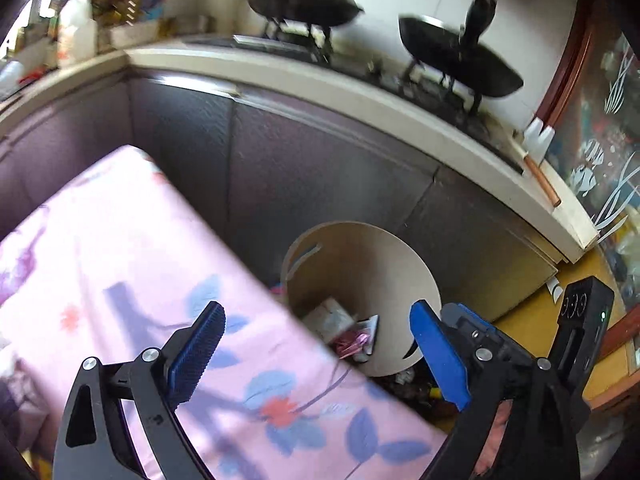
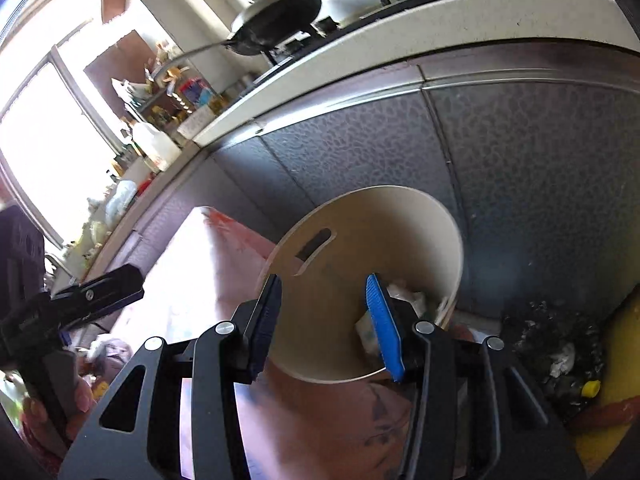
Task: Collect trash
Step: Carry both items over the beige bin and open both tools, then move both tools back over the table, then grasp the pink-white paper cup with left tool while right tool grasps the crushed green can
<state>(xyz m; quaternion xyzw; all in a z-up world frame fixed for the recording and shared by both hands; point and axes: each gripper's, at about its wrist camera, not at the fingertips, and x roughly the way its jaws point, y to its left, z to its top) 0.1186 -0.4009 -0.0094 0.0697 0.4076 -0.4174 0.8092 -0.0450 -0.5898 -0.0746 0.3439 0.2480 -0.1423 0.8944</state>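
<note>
A beige round bin (image 1: 400, 252) stands on the floor beside the table with the pink floral cloth (image 1: 120, 260). Trash lies inside it: white paper (image 1: 330, 316) and a pink wrapper (image 1: 354, 342). My left gripper (image 1: 316, 356) is open and empty, over the table edge near the bin. My right gripper (image 2: 324, 324) is open and empty, directly above the bin (image 2: 400, 216), with crumpled white trash (image 2: 412, 300) showing below it. The right gripper's body also shows at the right of the left wrist view (image 1: 576, 332).
Dark cabinet doors (image 1: 320, 168) under a pale counter (image 1: 360, 96) stand behind the bin. Woks (image 1: 308, 0) sit on the stove. A black trash bag with a yellow cap (image 2: 588, 388) lies on the yellow floor to the right of the bin.
</note>
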